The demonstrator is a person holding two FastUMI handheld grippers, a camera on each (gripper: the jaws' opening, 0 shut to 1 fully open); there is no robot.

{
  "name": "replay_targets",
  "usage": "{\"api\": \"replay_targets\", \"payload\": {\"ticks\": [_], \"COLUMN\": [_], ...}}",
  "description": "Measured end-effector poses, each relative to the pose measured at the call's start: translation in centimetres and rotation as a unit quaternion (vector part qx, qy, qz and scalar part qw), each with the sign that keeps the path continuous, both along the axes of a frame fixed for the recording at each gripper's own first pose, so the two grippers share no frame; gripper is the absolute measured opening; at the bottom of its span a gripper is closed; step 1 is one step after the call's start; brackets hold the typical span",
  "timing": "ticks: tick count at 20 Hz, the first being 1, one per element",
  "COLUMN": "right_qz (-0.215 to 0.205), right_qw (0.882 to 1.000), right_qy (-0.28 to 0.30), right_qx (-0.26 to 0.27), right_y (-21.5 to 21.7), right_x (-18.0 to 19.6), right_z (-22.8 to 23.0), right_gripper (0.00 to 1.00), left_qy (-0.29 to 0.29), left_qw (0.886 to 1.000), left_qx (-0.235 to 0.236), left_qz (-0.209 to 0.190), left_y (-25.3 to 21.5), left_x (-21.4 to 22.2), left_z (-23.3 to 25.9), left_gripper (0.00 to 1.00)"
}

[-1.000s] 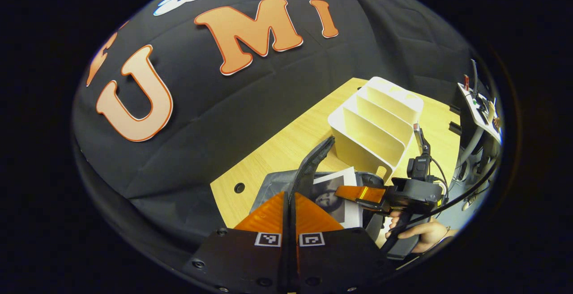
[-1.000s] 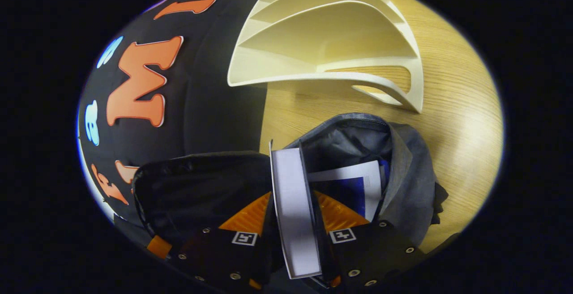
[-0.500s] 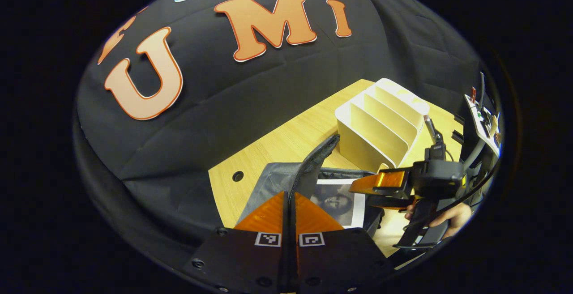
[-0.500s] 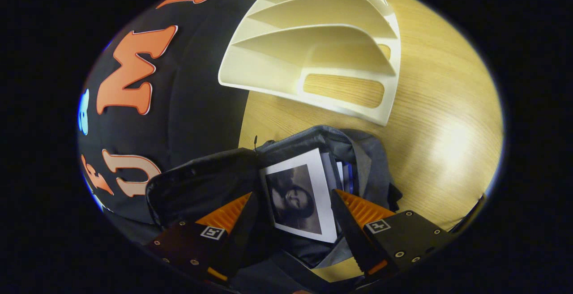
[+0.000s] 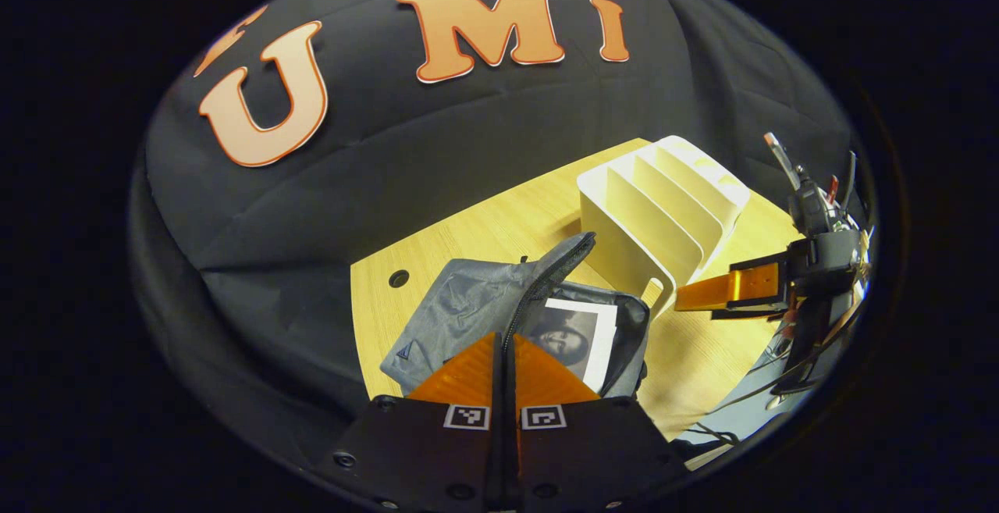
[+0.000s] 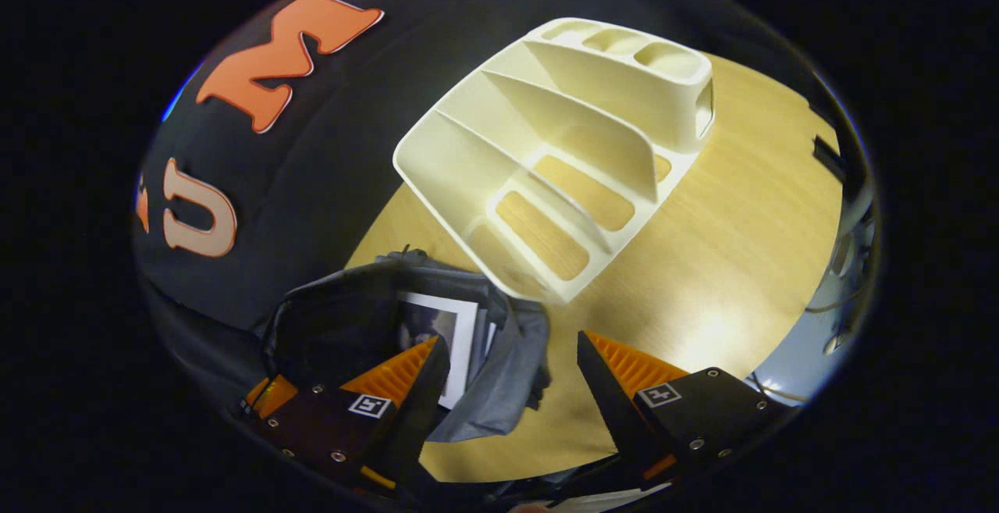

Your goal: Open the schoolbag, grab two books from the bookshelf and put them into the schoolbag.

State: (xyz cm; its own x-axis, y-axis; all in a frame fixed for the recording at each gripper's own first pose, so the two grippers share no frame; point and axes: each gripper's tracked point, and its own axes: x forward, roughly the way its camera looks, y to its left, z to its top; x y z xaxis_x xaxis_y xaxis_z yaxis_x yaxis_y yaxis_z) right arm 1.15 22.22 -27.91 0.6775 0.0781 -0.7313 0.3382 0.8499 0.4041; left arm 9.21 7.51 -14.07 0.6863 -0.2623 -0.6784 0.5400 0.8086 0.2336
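The grey schoolbag [image 5: 460,314] lies open on the wooden table [image 5: 499,236]. My left gripper [image 5: 505,339] is shut on the bag's raised zipper flap [image 5: 558,263] and holds it up. A book with a portrait cover [image 5: 574,337] rests inside the bag's mouth. My right gripper [image 6: 511,376] hovers open and holds nothing, just right of the schoolbag [image 6: 507,357], and the book [image 6: 449,333] shows past its left finger. In the left gripper view the right gripper [image 5: 706,294] hangs to the right of the bag, in front of the white bookshelf [image 5: 663,204]. The bookshelf [image 6: 562,154] has bare slots.
The bookshelf stands behind the bag, close to the booth's black cloth wall. Bare tabletop [image 6: 741,263] spreads to the right of the bag and shelf. A small round hole [image 5: 399,278] sits in the table left of the bag. Cables and equipment [image 5: 819,208] show at the far right.
My right gripper let go of the portrait book, which now lies in the bag. It opened and drew back up and to the right. The left gripper still holds the flap.
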Motion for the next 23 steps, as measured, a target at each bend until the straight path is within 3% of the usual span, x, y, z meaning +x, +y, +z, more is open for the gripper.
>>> {"api": "replay_targets", "payload": {"ticks": [4, 5, 6, 10, 12, 14, 15, 17, 21, 23], "right_qz": [0.042, 0.055, 0.067, 0.114, 0.128, 0.139, 0.144, 0.155, 0.171, 0.172], "right_qw": [0.997, 0.996, 0.994, 0.977, 0.970, 0.964, 0.961, 0.953, 0.934, 0.926], "right_qy": [-0.012, -0.018, -0.023, -0.051, -0.071, -0.088, -0.096, -0.119, -0.183, -0.221], "right_qx": [-0.060, -0.068, -0.085, -0.171, -0.194, -0.208, -0.214, -0.232, -0.254, -0.254], "right_y": [-3.5, -4.0, -4.8, -8.2, -9.2, -9.9, -10.1, -10.4, -9.7, -9.2], "right_x": [0.0, 0.1, 0.2, 0.9, 1.3, 1.9, 2.1, 2.6, 3.6, 3.7], "right_z": [2.5, 3.0, 3.5, 5.5, 7.1, 8.6, 9.3, 11.3, 15.2, 17.5], "right_gripper": [0.98, 0.99, 0.98, 0.98, 0.98, 0.98, 0.98, 0.98, 0.98, 0.98], "left_qy": [0.020, 0.026, 0.033, 0.050, 0.054, 0.058, 0.054, 0.033, -0.040, -0.080], "left_qw": [0.999, 0.998, 0.997, 0.990, 0.985, 0.981, 0.979, 0.977, 0.976, 0.972], "left_qx": [-0.027, -0.035, -0.044, -0.085, -0.107, -0.134, -0.145, -0.151, -0.156, -0.159], "left_qz": [0.031, 0.042, 0.054, 0.104, 0.124, 0.131, 0.136, 0.144, 0.149, 0.152], "left_y": [-1.1, -1.3, -1.6, -2.1, -2.5, -3.5, -3.9, -3.9, -4.6, -4.9], "left_x": [-2.4, -2.8, -3.1, -4.4, -4.9, -5.2, -5.1, -4.9, -3.5, -2.6], "left_z": [-1.7, -2.2, -2.7, -3.4, -3.1, -2.5, -2.0, -0.2, 4.1, 5.7], "left_gripper": [0.01, 0.07, 0.03, 0.08, 0.16, 0.31, 0.45, 0.55, 1.00, 0.98]}}
